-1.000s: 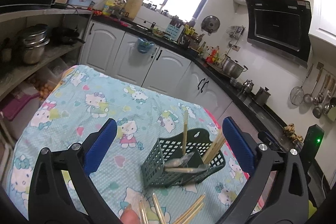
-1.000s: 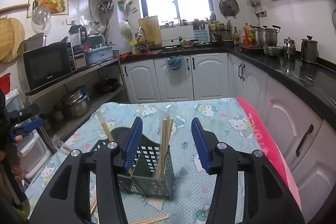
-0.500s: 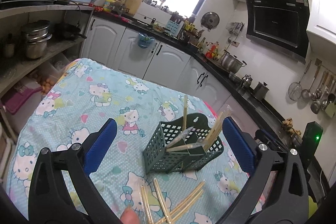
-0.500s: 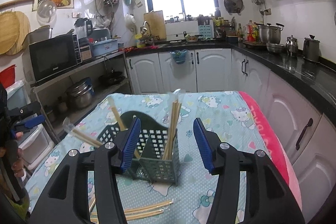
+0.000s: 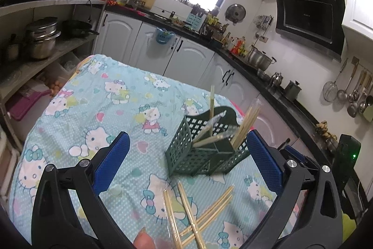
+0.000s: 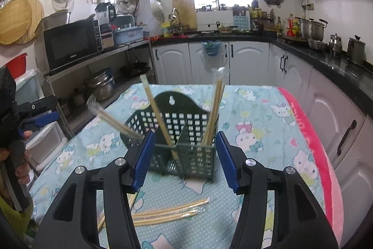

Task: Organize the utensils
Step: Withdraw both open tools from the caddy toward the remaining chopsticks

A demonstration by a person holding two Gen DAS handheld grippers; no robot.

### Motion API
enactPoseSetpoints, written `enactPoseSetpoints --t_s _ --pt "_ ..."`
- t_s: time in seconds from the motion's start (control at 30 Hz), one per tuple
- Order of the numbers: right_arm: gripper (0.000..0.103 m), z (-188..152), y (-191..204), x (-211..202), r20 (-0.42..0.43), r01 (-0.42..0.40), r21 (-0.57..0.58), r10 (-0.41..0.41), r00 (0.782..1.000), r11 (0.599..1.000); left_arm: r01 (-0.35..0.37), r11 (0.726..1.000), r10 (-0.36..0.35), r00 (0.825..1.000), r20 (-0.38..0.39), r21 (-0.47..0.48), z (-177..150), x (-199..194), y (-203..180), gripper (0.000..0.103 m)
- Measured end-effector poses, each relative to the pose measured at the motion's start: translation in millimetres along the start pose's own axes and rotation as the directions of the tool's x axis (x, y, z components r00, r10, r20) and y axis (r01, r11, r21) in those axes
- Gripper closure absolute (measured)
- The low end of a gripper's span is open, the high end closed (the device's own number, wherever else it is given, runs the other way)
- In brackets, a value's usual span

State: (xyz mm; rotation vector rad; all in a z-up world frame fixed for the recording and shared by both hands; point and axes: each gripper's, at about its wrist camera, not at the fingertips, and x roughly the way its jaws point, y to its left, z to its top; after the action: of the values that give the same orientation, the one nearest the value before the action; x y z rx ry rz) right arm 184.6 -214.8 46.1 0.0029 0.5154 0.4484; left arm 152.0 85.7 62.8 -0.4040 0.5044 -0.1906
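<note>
A green slotted utensil basket (image 6: pixel 179 139) stands on the cartoon-print tablecloth (image 5: pixel 98 109), wrapped chopsticks (image 6: pixel 215 109) leaning upright in its compartments. More loose chopsticks (image 6: pixel 167 214) lie on the cloth just in front of the basket. The right gripper (image 6: pixel 185 159) and the left gripper (image 5: pixel 186 167) both hover before the basket, jaws parted and empty.

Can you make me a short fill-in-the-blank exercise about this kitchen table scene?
1. The basket holding upright chopsticks is dark ____.
2. Loose wrapped chopsticks lie on the ____, in front of the basket.
3. The right gripper has jaws that are open and hold ____.
4. The pads of the left gripper are coloured ____.

Missing words: green; tablecloth; nothing; blue
</note>
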Motion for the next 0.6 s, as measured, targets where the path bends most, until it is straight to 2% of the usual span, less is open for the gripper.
enactPoseSetpoints --t_s 0.6 --pt "0.049 -27.8 11.8 9.3 -0.085 -0.024 -0.020 0.022 0.996 1.000 -0.023 0.999 0.028 0.994 -0.107 0.042 -26.3 13.5 -0.6 0.010"
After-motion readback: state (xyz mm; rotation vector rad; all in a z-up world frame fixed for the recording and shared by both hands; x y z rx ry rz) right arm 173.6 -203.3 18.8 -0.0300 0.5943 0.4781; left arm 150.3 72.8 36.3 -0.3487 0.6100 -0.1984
